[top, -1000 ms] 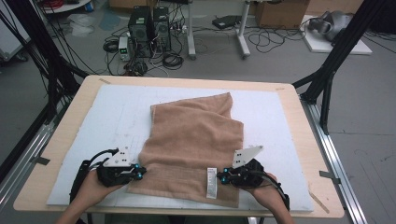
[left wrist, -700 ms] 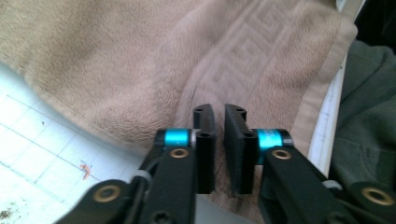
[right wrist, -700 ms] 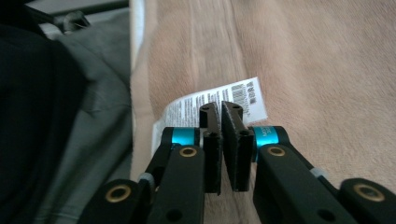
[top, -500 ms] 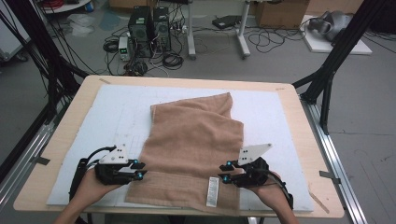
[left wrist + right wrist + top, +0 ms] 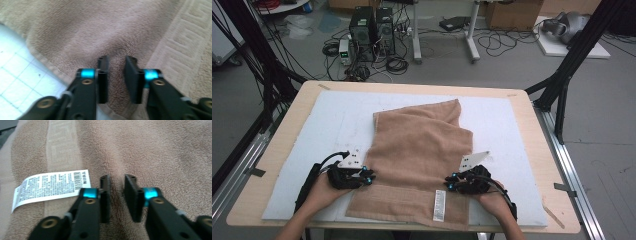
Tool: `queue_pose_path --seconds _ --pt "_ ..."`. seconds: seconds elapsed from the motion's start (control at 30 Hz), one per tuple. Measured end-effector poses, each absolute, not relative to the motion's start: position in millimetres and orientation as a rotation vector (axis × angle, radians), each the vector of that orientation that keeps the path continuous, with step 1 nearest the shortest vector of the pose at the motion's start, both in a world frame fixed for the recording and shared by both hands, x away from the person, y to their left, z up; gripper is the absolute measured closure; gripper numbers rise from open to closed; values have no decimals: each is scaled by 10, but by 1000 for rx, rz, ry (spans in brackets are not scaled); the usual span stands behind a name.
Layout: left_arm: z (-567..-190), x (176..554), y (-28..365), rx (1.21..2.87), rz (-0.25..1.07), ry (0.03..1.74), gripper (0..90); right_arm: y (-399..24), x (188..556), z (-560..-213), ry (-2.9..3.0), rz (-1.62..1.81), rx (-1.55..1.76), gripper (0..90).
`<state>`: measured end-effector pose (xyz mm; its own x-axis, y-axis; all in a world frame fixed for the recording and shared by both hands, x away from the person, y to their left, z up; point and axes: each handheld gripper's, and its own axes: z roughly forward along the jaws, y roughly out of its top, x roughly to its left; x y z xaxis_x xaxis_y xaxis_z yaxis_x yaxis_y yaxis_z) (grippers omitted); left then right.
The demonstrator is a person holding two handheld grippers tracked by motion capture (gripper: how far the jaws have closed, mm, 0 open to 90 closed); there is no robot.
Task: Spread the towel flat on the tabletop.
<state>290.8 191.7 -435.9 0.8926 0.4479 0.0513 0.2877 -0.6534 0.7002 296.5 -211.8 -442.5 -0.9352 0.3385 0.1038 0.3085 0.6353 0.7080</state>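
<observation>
Nearest, draped at the front edge of the surface (image 5: 287, 125): the hem of the towel (image 5: 422, 150), white label (image 5: 439, 205) up. Just beyond, left tool (image 5: 371, 176) and right tool (image 5: 448, 184), jaws just now closing to a narrow gap, each pinching a ridge of towel at its side. Farther back, cloth lying spread and uneven. Seemingly early: grips taken, lifting and folding yet to do.

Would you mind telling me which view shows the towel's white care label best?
The right gripper view: the label lies large and flat on the towel, its print visible. The high view shows it as a small strip near the front hem.
</observation>
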Motion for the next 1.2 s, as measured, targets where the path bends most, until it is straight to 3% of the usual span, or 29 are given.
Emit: queue_pose_path --seconds 0.97,1.2 --pt "-4043 2221 2174 2241 278 405 857 -2067 2478 -4046 2835 1292 325 835" --pt "-4114 2258 2174 2230 274 447 856 -2051 2474 -4029 2827 1265 326 836"
